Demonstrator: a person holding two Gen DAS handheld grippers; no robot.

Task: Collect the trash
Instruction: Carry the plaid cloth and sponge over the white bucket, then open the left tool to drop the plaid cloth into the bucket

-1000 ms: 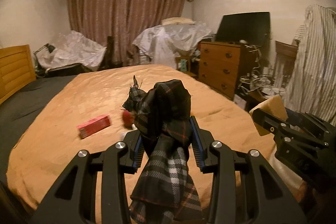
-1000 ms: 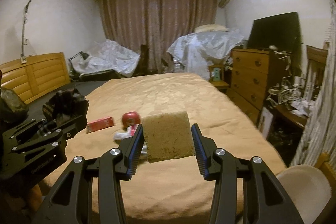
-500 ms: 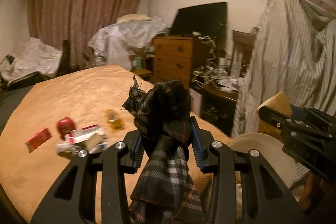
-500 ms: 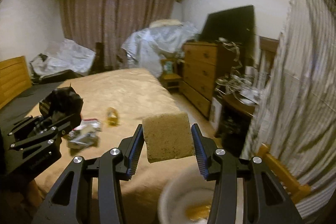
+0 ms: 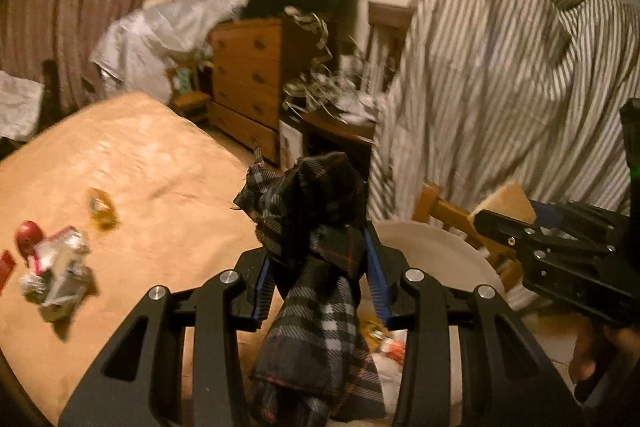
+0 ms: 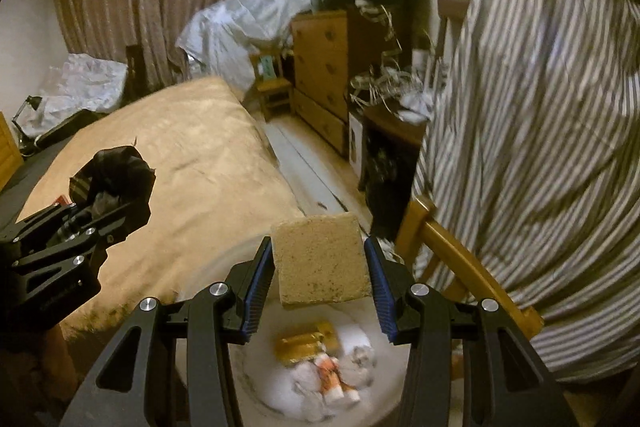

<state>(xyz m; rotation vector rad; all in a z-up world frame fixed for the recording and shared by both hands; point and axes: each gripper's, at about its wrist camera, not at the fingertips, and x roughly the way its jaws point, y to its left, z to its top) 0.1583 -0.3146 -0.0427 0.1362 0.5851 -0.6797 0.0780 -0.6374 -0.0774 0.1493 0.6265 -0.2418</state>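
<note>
At lower centre of each view, the right hand-held gripper point(image 6: 320, 267) pinches a light, squashy sponge point(image 6: 322, 259) over the white bin point(image 6: 256, 367), while the left hand-held gripper point(image 5: 316, 267) clamps a limp plaid cloth point(image 5: 316, 227) mid-bunch.

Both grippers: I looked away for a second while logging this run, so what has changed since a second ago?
Both swung right, from facing the bed to the white bin beside it. The right gripper now holds its sponge above the bin's trash; the left gripper hangs near its rim. Unchanged: both grips, sponge and plaid cloth, and the litter on the bed.
</note>
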